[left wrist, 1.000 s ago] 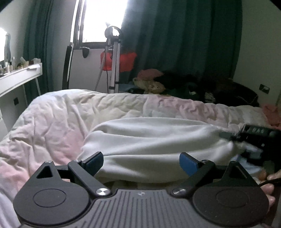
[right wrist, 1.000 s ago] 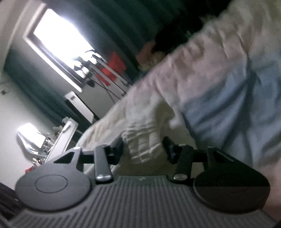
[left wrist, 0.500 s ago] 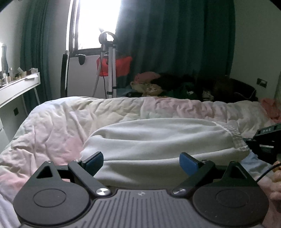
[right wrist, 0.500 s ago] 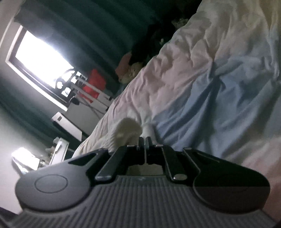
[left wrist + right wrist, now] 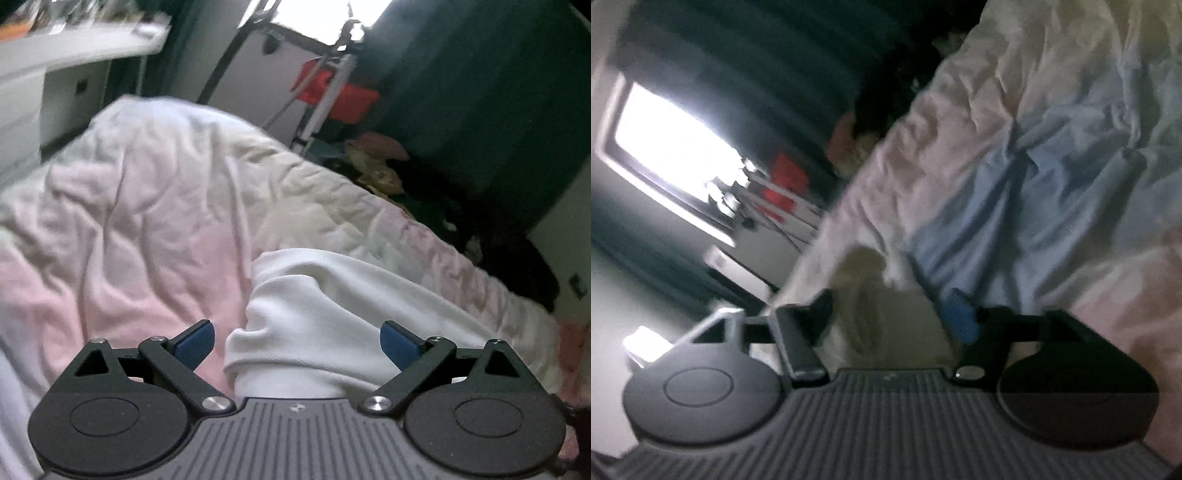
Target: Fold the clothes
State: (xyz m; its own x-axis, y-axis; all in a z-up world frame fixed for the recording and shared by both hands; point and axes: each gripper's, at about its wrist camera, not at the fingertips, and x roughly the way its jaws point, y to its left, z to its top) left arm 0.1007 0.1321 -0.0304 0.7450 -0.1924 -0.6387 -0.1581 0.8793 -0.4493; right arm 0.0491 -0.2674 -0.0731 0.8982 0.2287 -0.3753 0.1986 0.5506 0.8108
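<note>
White fleece garment (image 5: 332,317) lies bunched on the bed's quilt (image 5: 122,229), at its near edge. Your right hand-held gripper (image 5: 892,314), clamped on the hem half a second ago, now gapes with cloth between its fingers: released. Your left hand-held gripper (image 5: 295,341) stays wide. Only the left view shows the bulk.

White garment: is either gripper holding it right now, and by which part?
No. Both the left gripper and right gripper are open around the white garment.
</note>
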